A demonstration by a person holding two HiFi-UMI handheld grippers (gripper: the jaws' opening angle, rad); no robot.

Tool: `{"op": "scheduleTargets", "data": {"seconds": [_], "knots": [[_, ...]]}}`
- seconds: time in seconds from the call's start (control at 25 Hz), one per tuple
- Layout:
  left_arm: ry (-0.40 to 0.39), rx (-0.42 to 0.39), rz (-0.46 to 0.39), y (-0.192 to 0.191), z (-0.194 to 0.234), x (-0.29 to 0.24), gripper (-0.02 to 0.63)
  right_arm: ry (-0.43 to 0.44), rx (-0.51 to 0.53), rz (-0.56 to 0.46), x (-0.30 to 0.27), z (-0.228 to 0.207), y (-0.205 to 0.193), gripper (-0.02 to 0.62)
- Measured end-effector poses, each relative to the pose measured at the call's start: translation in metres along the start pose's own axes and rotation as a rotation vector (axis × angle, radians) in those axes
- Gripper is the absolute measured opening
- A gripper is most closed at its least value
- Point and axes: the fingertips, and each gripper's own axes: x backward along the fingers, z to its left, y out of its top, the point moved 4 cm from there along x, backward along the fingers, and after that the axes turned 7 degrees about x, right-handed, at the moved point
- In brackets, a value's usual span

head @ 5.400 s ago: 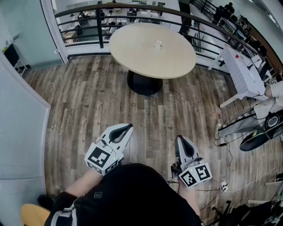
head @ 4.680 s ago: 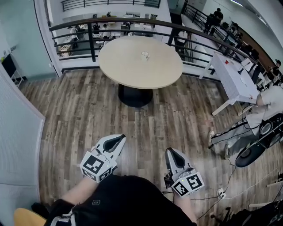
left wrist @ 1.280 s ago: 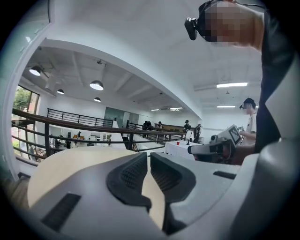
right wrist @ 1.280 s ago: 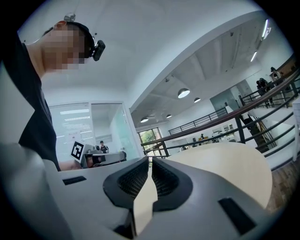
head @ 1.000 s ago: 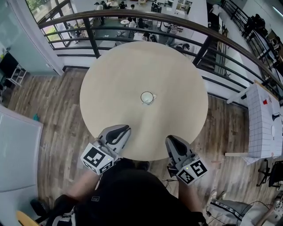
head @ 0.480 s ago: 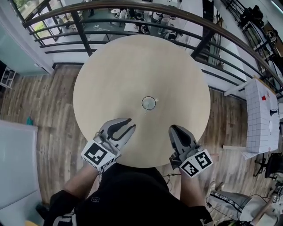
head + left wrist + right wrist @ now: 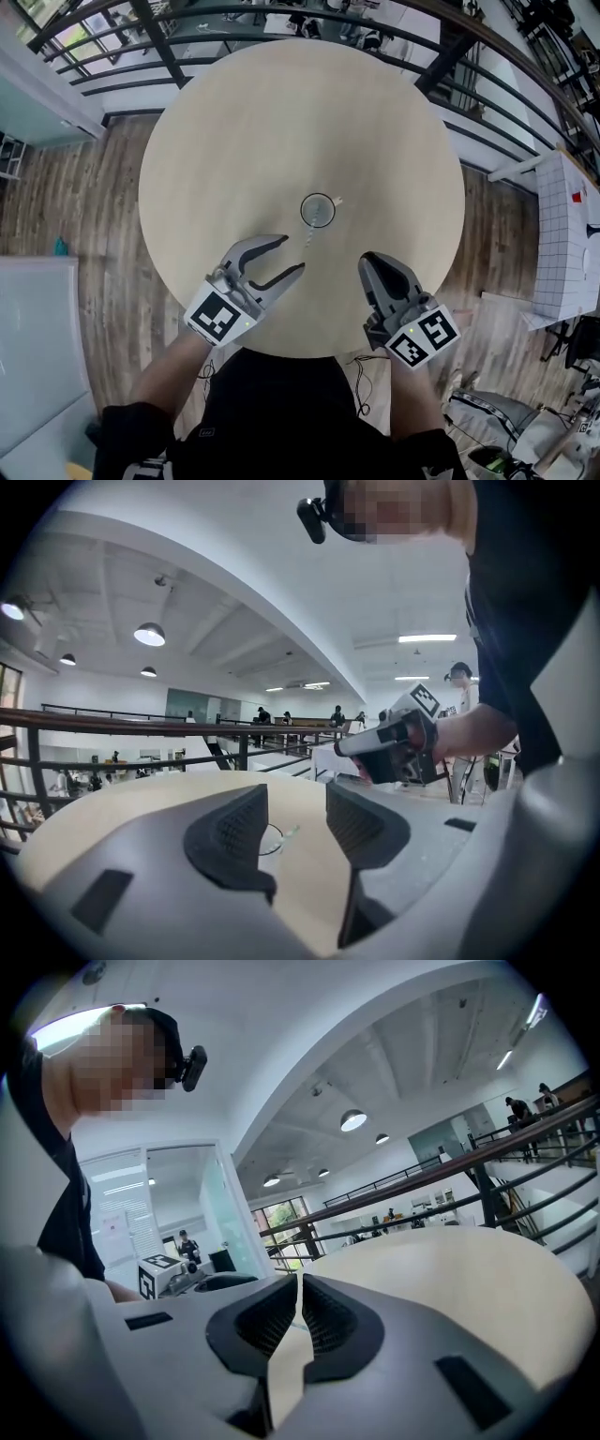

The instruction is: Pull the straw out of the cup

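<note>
A small clear cup (image 7: pixel 318 210) stands near the middle of the round beige table (image 7: pixel 234 131), with a pale straw (image 7: pixel 337 200) leaning out toward the upper right. My left gripper (image 7: pixel 292 254) hovers over the table just short of the cup, to its lower left; its jaws are opening and nothing is between them. In the left gripper view the cup (image 7: pixel 272 838) and straw (image 7: pixel 289 832) show in the gap of that gripper (image 7: pixel 295 803). My right gripper (image 7: pixel 371 259) is shut and empty, lower right of the cup. The right gripper view (image 7: pixel 300 1283) does not show the cup.
A dark railing (image 7: pixel 281 11) curves behind the table, with a lower floor beyond it. Wooden flooring (image 7: pixel 56 216) lies to the left, and a white gridded table (image 7: pixel 567 234) stands at the right. The right gripper (image 7: pixel 394 747) shows in the left gripper view.
Both grippers have moved forward over the table toward the cup. The left jaws have gone from shut to wide apart. The right jaws stay shut.
</note>
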Motion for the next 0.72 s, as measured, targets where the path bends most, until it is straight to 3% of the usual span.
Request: {"op": "scheduleTargets", "data": {"seconds": [0.16,0.48,0.72], "knots": [[-0.008,-0.029,0.054,-0.029,-0.001,-0.022,0.187,0.013,0.005,0.017,-0.007,-0.011,-0.019,0.025],[0.021,-0.063,0.07,-0.07,0.012,-0.054,0.189,-0.002,-0.035,0.023,-0.02,-0.028,-0.06,0.025],[0.034,-0.015,0.049,-0.086,0.028,-0.062,0.189,-0.008,-0.069,0.032,-0.031,-0.019,-0.086,0.025]]}}
